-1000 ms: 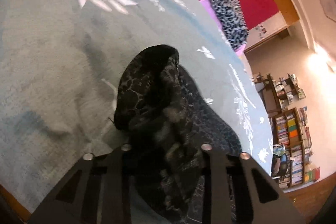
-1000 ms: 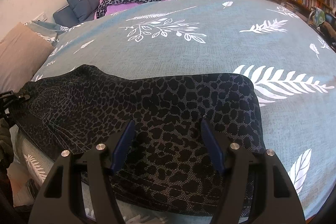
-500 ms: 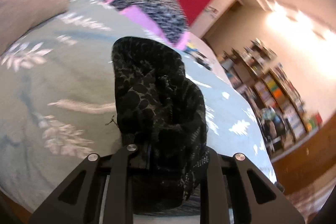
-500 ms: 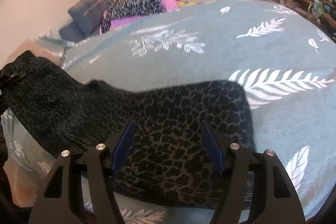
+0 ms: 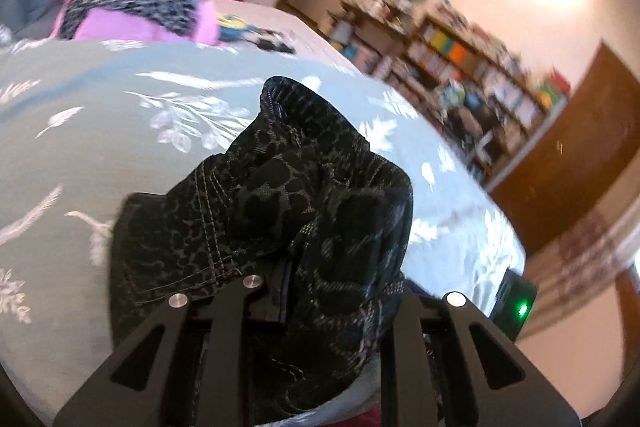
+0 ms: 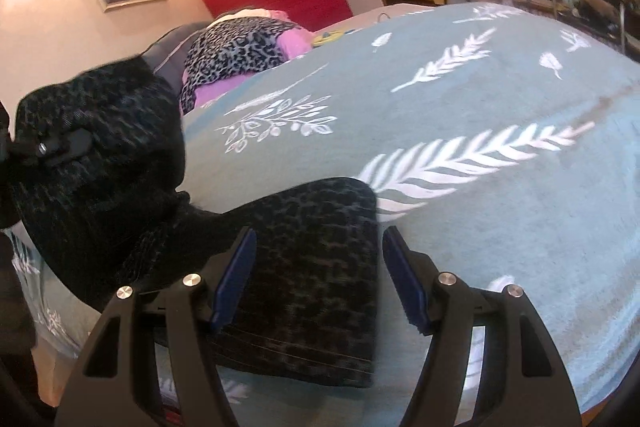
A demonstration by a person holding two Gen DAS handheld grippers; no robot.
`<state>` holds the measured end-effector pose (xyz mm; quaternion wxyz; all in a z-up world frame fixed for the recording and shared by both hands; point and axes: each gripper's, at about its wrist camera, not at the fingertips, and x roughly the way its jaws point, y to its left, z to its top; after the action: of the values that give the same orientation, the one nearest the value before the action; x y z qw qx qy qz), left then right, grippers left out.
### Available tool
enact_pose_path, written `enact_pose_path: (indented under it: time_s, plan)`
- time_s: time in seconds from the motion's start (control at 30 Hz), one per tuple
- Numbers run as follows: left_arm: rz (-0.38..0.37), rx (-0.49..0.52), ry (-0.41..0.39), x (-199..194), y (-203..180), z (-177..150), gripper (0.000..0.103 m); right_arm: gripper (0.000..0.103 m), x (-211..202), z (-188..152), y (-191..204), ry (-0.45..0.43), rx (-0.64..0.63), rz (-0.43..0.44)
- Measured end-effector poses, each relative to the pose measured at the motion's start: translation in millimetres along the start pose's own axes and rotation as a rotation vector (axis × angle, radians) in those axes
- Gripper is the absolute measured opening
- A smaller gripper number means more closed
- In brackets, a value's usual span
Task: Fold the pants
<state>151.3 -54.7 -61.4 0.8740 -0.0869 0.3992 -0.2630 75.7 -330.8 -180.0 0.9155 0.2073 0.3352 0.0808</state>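
Dark leopard-print denim fills the near centre of the left wrist view: the pants [image 5: 304, 211], bunched into a thick wad with stitched seams showing. The left gripper [image 5: 320, 291] is clamped on this wad, and its jaws have just been closing further on the cloth between them. The wad is lifted off the teal bedspread [image 5: 100, 115], which runs away to the far left. At the far end lies a pile of grey spotted and pink laundry [image 5: 136, 3]; a bookshelf [image 5: 472, 67] stands at the far right. The background is smeared with motion blur.

In the right wrist view, the other end of the pants [image 6: 320, 259] lies flat on the bedspread [image 6: 500, 99] at the near edge, hem stitching nearest the camera. The right gripper [image 6: 320, 279] hangs over it with its blue pads apart and nothing pinched; whether the pads rest on the cloth cannot be told. At the left, the raised wad stands well above the bed, with the left gripper on it.

Judgement: the raised end is being carried over toward the flat end to make a fold.

Risks:
- The grip is on a crumpled bunch, not a flat edge, so the fold may land wrinkled or askew.
- The flat end is not gripped, so a pull from the left could drag it out of line.
- A layer may slip from the wad.
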Motion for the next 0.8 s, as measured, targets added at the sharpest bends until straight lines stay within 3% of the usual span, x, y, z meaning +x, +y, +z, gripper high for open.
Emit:
enact_pose_path:
  time_s: [0.2, 0.57, 0.67, 0.73, 0.8]
  plan:
    - [0.008, 0.118, 0.126, 63, -37, -24, 0.018, 0.067, -6, -4, -31, 0.003, 0.072, -0.004]
    - [0.066, 0.283, 0.209, 122, -68, -62, 0.020, 0.067, -6, -7, -58, 0.011, 0.152, -0.022]
    - [0.059, 0.282, 0.238, 129, -66, -70, 0.033, 0.067, -8, -7, -62, 0.006, 0.158, -0.034]
    - [0.021, 0.267, 0.248, 130, -67, -69, 0.058, 0.067, -9, -6, -64, 0.003, 0.161, -0.044]
    - [-0.019, 0.260, 0.236, 125, -68, -70, 0.062, 0.067, -10, -6, -65, 0.003, 0.163, -0.051]
